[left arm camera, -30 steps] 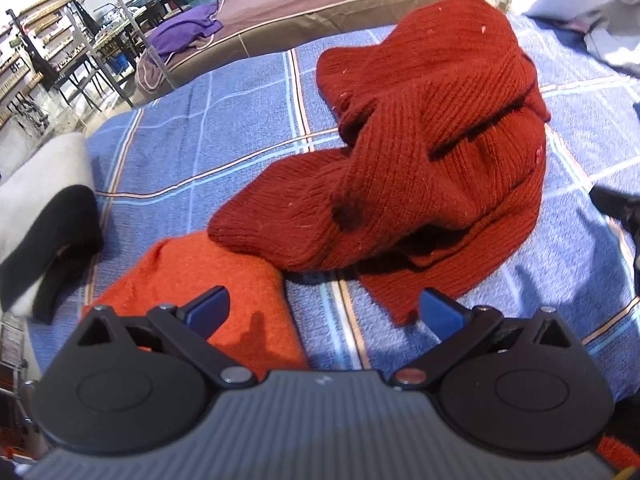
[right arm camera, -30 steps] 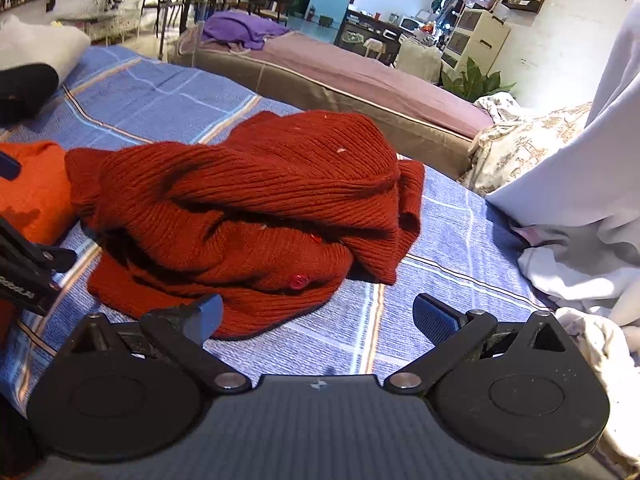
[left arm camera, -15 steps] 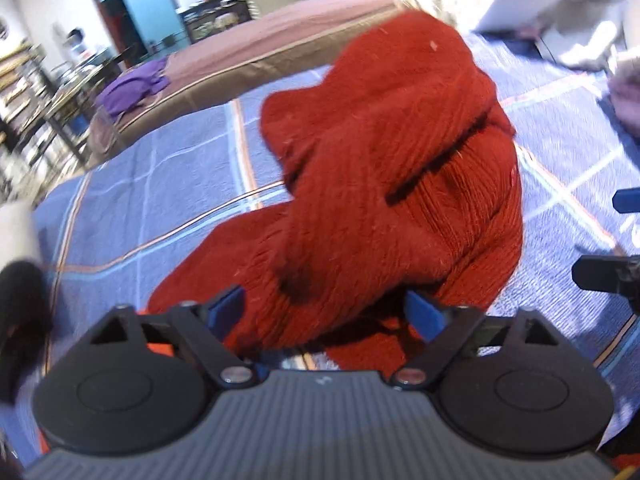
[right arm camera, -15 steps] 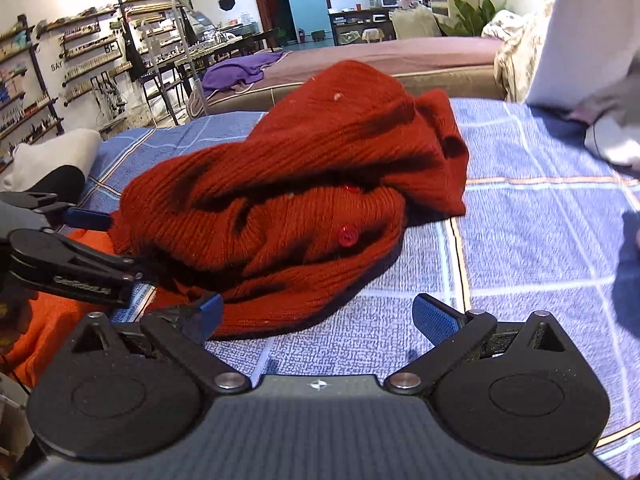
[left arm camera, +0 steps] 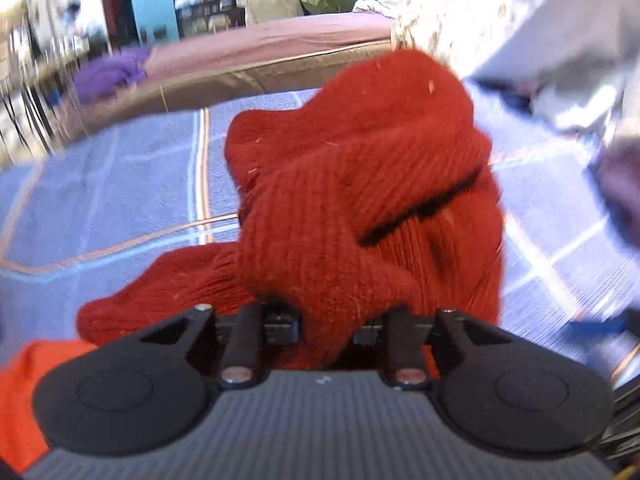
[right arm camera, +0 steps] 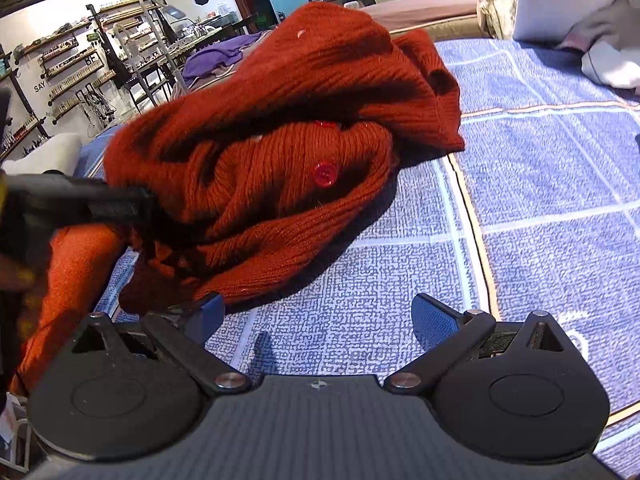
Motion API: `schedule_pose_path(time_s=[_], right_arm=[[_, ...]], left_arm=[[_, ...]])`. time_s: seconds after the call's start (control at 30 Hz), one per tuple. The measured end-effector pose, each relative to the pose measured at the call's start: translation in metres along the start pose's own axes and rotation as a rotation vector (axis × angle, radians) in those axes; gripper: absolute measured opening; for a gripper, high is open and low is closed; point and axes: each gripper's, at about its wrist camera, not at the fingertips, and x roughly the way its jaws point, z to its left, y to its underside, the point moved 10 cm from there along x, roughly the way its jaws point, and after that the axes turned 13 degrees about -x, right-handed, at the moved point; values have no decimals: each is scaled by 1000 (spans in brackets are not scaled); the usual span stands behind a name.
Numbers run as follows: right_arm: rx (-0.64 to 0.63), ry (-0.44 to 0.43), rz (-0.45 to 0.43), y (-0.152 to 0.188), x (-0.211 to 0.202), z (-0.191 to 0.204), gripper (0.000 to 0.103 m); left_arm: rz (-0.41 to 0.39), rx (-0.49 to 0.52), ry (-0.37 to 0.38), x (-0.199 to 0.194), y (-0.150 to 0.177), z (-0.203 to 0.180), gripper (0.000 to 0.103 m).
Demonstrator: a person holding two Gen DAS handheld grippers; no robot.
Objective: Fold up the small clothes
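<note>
A crumpled dark red knit cardigan with red buttons lies bunched on the blue checked bedspread. My left gripper is shut on a fold of the cardigan at its near edge, and the knit is lifted. In the right wrist view the cardigan rises in a heap, with the left gripper clamped on its left side. My right gripper is open and empty, just above the bedspread at the cardigan's near hem.
A folded orange garment lies at the near left, also seen in the right wrist view. White and grey clothes lie piled at the far right. A brown mattress with purple cloth lies beyond the bedspread.
My left gripper moved forward onto the cardigan and shut on a fold of it, lifting the knit. My right gripper swung closer to the cardigan's near hem and stayed open.
</note>
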Motion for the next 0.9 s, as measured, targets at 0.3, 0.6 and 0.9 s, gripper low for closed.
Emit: schedule_pose_path(time_s=[0.3, 0.6, 0.9], right_arm=[[32, 46, -109, -15, -18, -4, 103], [56, 244, -349, -64, -117, -67, 103], [-217, 180, -222, -57, -91, -33, 103]], left_arm=[[5, -6, 96, -30, 5, -24, 12], [118, 108, 427, -58, 51, -168, 10], [376, 97, 468, -41, 130, -171, 53]])
